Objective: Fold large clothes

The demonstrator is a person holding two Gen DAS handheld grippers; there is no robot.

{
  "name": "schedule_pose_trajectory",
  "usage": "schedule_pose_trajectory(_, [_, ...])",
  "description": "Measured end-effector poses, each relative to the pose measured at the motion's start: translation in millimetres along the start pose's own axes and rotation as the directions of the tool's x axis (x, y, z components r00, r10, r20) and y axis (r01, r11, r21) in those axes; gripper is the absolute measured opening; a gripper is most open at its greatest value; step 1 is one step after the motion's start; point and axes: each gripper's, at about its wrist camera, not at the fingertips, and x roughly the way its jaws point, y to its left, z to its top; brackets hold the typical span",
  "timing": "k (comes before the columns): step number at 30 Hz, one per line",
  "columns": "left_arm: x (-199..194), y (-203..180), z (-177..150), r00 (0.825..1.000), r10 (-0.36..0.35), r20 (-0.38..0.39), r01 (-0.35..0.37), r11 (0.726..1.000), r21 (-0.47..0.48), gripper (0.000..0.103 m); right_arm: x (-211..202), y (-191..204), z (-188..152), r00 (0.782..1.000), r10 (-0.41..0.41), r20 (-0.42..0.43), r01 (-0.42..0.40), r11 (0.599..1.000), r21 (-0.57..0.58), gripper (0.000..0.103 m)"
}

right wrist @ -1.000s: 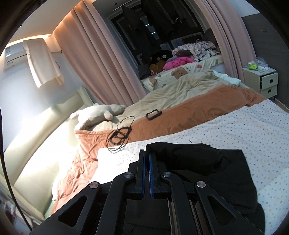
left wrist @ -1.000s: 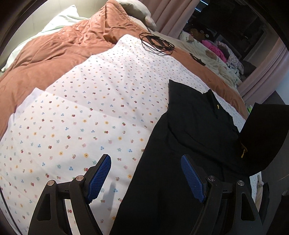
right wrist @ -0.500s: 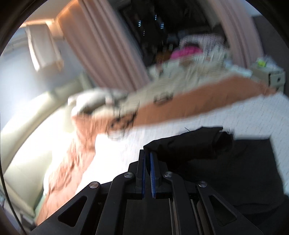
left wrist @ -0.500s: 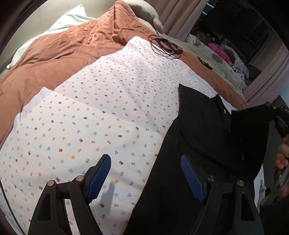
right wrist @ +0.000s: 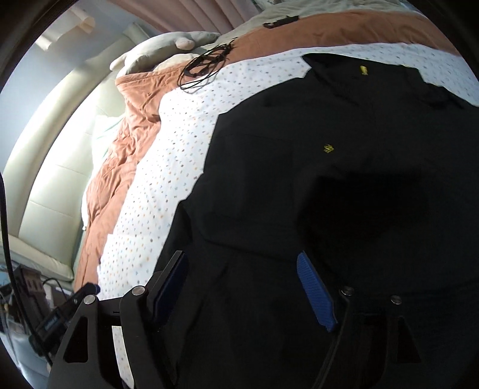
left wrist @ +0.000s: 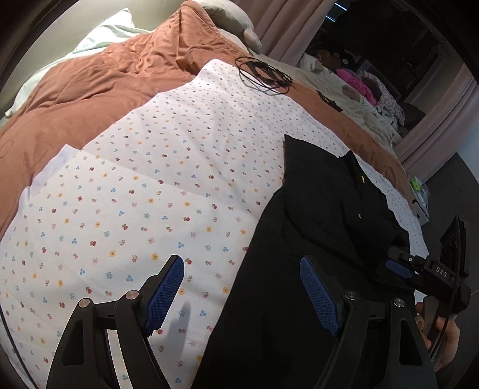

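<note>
This is a bedroom in a home. A bed [left wrist: 167, 167] carries a white sheet printed with small flowers, a rust-brown duvet [left wrist: 98, 86] and a pale pillow [left wrist: 104, 33]. Pink curtains [left wrist: 287, 27] hang behind it, and a padded cream headboard [right wrist: 51, 179] runs along one side.

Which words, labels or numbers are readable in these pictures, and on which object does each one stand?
"DAS": white letters on the black right gripper body, seen from the left wrist.
Yellow marks on the black garment: too small to read.
Label on the black device at the lower left of the right wrist view: blurred.
</note>
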Motion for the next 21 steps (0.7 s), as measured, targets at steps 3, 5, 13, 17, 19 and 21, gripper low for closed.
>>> schedule_pose_trajectory(3, [1.9,-15.7,0.7,1.0,-0.017,-0.005,0.017,0.999,0.031,0.08,-26.0,-18.1,-6.1,0.998,-0.027,0.059,0.025,0.999,0.044,0.075])
schedule_pose_trajectory(5, [3.0,-27.0,1.6,1.0,-0.029,-0.004,0.029,0.998,0.052,0.08,-44.5,-36.2,-14.3,0.995,-0.036,0.093,0.029,0.996,0.081,0.075])
schedule_pose_trajectory(13, [23.7,-98.0,7.3,0.997,-0.065,-0.047,0.072,0.985,0.159,0.08,-92.8,-109.3,-50.5,0.975,-0.096,0.2,0.042,0.964,0.261,0.075])
schedule_pose_trajectory(17, [38.0,-134.9,5.1,0.995,-0.069,-0.073,0.084,0.971,0.223,0.08,-108.2,-134.9,-57.4,0.966,-0.133,0.224,0.066,0.956,0.285,0.075])
schedule_pose_trajectory(19, [48.5,-156.1,4.6,0.994,-0.067,-0.086,0.087,0.963,0.256,0.08,-114.4,-148.3,-59.4,0.96,-0.134,0.247,0.055,0.951,0.303,0.074])
schedule_pose_trajectory(21, [59.5,-174.7,4.4,0.993,-0.065,-0.1,0.091,0.954,0.286,0.08,-117.6,-163.3,-61.1,0.957,-0.128,0.261,0.039,0.946,0.32,0.07])
